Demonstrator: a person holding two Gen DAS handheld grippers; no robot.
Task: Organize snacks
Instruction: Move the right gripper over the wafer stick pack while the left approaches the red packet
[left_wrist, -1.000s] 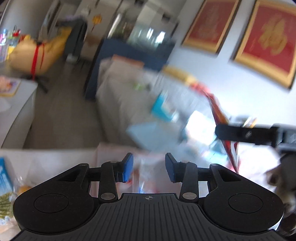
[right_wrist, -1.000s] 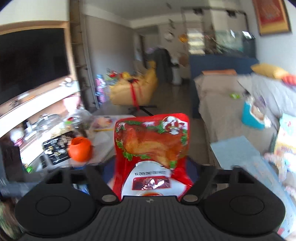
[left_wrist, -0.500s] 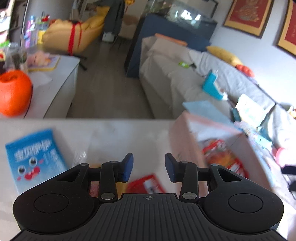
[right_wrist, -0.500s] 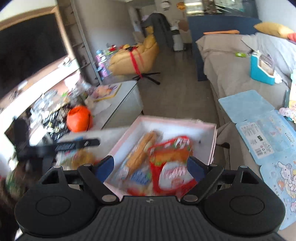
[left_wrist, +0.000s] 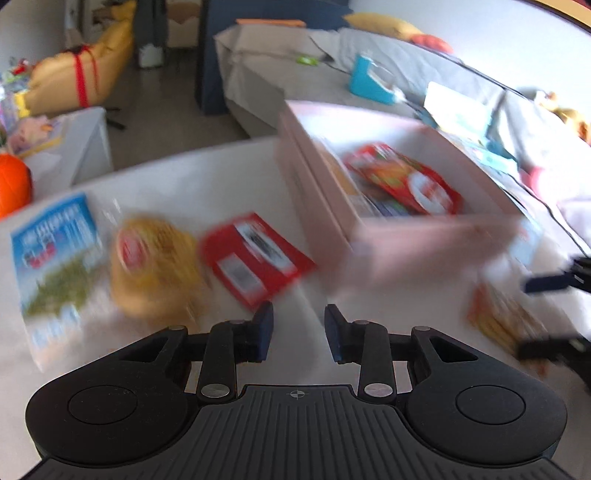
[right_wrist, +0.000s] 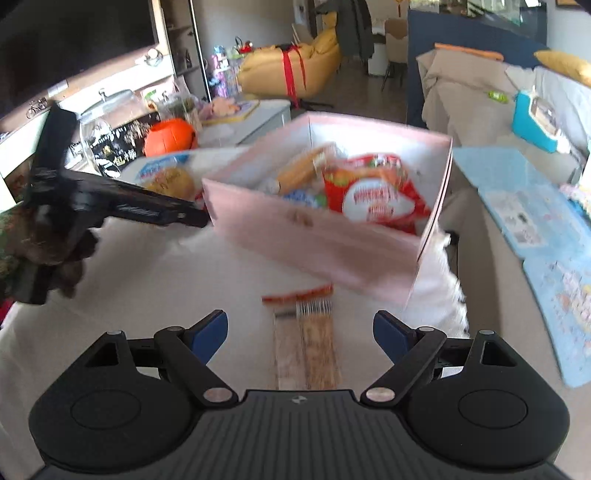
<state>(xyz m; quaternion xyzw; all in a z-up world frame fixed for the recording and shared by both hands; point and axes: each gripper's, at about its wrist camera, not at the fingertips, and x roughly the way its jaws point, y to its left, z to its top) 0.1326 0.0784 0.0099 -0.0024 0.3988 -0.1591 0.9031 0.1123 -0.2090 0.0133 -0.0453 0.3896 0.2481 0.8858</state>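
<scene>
1. The jaws of the right gripper (right_wrist: 300, 334) are spread wide and hold nothing; they are aimed at a long flat packet of thin brown sticks with a red end band (right_wrist: 304, 341) lying on the worktop just ahead of them.
2. The jaws of the left gripper (left_wrist: 298, 334) are parted by a narrow gap and are also empty, poised above the white worktop (left_wrist: 192, 177).
3. The step in hand is judged to be a fresh pick: one red glossy foil pouch (right_wrist: 373, 194) already lies inside the pale pink rectangular cardboard box (right_wrist: 317, 240), beside a long tan roll-shaped snack (right_wrist: 301, 171).
4. The next move is judged to call for lowering the right jaws astride the stick packet, which is thin and flat and may be hard to pinch.
5. Near the left gripper, a flat red packet with white labels (left_wrist: 255, 258) is seen, just beside a round yellow-brown snack in crinkled clear wrap (left_wrist: 155, 266) and a blue-and-white flat bag (left_wrist: 55, 254).
6. Details are blurred; the wrappers appear slick and pliable.
</scene>
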